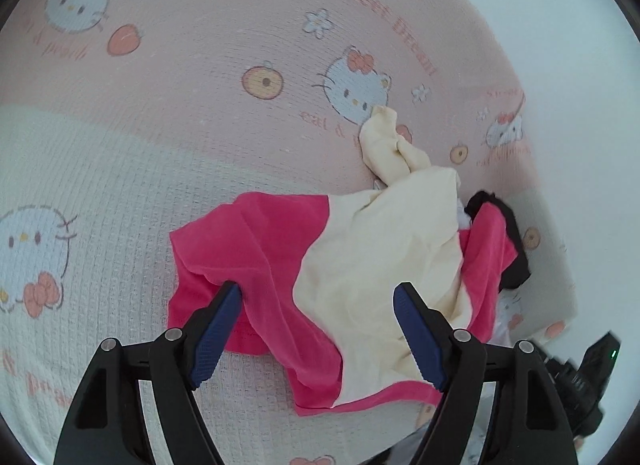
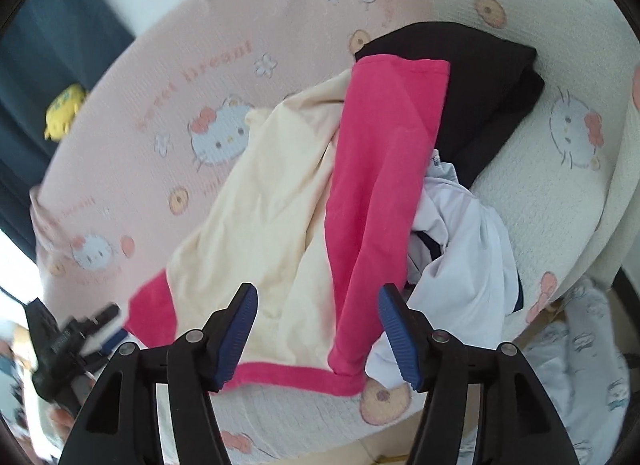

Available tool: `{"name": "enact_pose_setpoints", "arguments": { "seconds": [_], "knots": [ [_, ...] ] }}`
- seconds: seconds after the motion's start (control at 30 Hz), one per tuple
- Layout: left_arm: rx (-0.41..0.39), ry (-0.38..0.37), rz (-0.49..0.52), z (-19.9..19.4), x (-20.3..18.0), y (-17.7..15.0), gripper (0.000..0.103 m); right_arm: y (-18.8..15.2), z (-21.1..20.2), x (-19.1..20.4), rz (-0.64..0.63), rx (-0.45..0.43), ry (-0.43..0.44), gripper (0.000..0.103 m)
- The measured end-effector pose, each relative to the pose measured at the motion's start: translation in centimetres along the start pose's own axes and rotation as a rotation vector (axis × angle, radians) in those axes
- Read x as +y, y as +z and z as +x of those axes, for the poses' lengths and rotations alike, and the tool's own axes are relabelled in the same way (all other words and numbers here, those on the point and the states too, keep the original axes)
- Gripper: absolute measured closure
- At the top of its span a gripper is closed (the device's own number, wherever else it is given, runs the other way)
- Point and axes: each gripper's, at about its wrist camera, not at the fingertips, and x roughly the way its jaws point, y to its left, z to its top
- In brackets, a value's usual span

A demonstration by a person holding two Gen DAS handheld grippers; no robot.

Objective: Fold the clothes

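Pink-and-cream shirt (image 1: pixel 352 265) is lying crumpled on the cartoon-print bed cover (image 1: pixel 200 113), one cream sleeve (image 1: pixel 386 145) twisting away toward the far side. It is sitting near the bed's edge, partly draped over a black garment (image 2: pixel 480 105) and a white garment (image 2: pixel 460 257), which are waiting in a loose heap just beside it, likely the unfolded pile.

Left gripper (image 1: pixel 318 325) is hovering low over the shirt's pink side, jaws standing apart and holding nothing; its left finger (image 1: pixel 218 329) appears to be resting at a pink fold, though contact is hard to confirm. Right gripper (image 2: pixel 318 329) is hanging over the pink hem (image 2: pixel 288 375) on the near edge, jaws likewise apart and empty. In the right wrist view the other gripper is showing blurred at the lower left.

Judgement: both tools are lining up on opposite sides of the same garment, probably to pinch it and spread it flat, away from the heap. Folding proper is not yet begun. A yellow plush toy (image 2: pixel 64 109) is sitting beyond the bed, out of play.
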Motion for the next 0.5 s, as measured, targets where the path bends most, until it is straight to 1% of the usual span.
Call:
{"name": "enact_pose_setpoints", "arguments": {
  "seconds": [0.03,0.1,0.23,0.37,0.5],
  "knots": [
    [0.006,0.018,0.027,0.2,-0.3,-0.1,0.026,0.2,0.3,-0.4,0.019,0.004,0.007,0.036],
    [0.017,0.054,0.072,0.6,-0.7,-0.2,0.026,0.7,0.9,-0.9,0.041,0.015,0.018,0.036],
    [0.049,0.117,0.114,1.7,-0.8,-0.4,0.026,1.5,2.4,-1.8,0.044,0.043,0.012,0.036],
    [0.077,0.142,0.136,2.9,-1.0,0.4,0.026,2.2,3.2,-2.2,0.011,0.036,-0.002,0.036],
    [0.125,0.146,0.176,5.2,-2.1,1.8,0.026,3.5,4.1,-2.8,0.0,0.034,-0.027,0.036]
  ]
}}
